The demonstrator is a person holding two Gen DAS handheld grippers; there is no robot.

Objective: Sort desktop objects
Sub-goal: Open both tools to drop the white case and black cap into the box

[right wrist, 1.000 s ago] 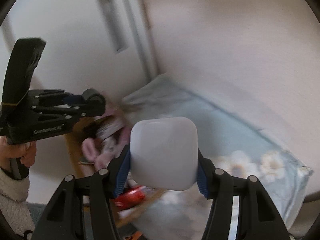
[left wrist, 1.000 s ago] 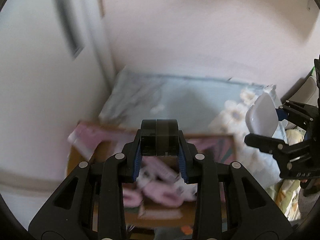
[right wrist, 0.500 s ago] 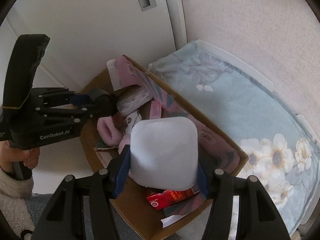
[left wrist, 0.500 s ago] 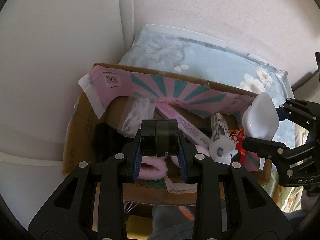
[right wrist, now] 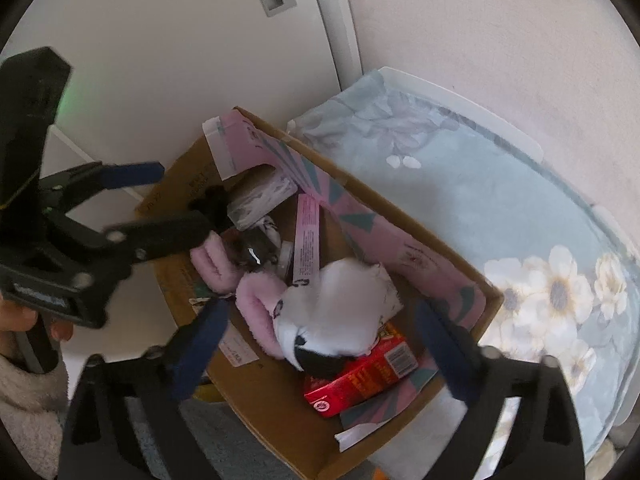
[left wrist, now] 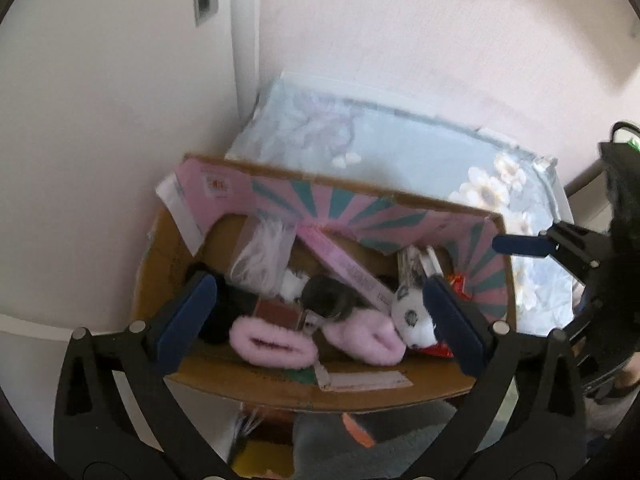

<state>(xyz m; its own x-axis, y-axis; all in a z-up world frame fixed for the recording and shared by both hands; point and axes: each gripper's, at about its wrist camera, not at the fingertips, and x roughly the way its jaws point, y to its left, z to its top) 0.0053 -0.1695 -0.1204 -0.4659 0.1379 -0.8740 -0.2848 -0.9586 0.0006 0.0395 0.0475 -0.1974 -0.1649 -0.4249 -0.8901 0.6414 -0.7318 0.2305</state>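
An open cardboard box point(left wrist: 320, 392) point(right wrist: 256, 408) lies below both grippers. My left gripper point(left wrist: 316, 284) is opening over it, and a dark tape roll point(left wrist: 326, 300) lies loose among the box's contents, free of the pads. My right gripper point(right wrist: 322, 308) is opening too. A white rounded case point(right wrist: 344, 300), blurred, sits between its spread fingers without touching them, over a red carton point(right wrist: 360, 376). The left gripper point(right wrist: 176, 200) shows at the left of the right wrist view. One right gripper finger point(left wrist: 520, 246) shows at the right of the left wrist view.
The box holds pink fluffy slippers point(left wrist: 272, 344), a long pink carton point(left wrist: 344, 264), a white plush piece point(left wrist: 408, 316) and wrapped items. A pale blue floral cloth point(right wrist: 480, 200) lies behind the box, against the wall. A white door point(right wrist: 180, 60) stands to the left. A person's sleeve point(right wrist: 24, 392) is at the lower left.
Both grippers came down over the box, then their jaws spread wide. The dark roll left the left gripper and the white case left the right one, both dropping into the box.
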